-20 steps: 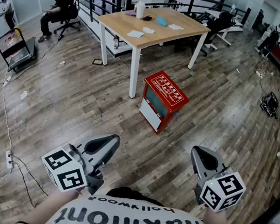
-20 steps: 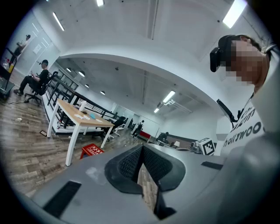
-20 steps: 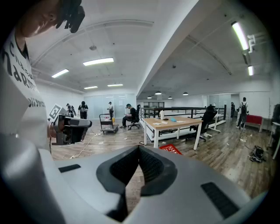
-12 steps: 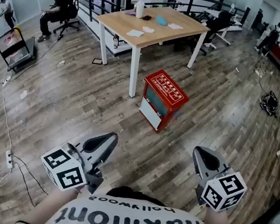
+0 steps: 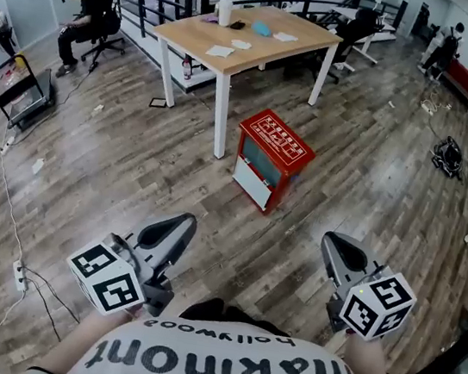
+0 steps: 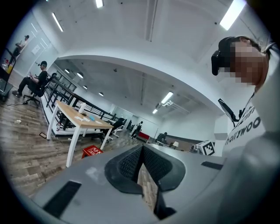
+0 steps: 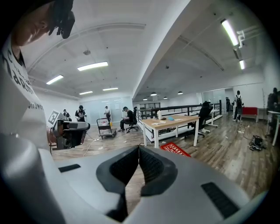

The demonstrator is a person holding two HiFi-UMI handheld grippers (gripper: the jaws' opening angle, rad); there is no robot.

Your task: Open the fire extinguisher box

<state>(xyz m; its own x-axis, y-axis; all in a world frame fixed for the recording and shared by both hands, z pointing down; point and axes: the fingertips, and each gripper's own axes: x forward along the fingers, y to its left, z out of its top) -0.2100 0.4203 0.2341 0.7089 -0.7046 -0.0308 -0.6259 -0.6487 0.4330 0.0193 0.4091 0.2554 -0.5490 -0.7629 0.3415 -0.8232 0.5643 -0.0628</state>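
The person's white shirt (image 5: 224,368) is carrying large black lettering that is reading "Marmont", with a smaller "hollywood" running next to it; both words are showing upside down in the head view. In the left gripper view only part of the small word is showing on that shirt, and in the right gripper view only a few cut-off letters. The red fire extinguisher box (image 5: 271,157) is bearing white print on its top, too small to read.
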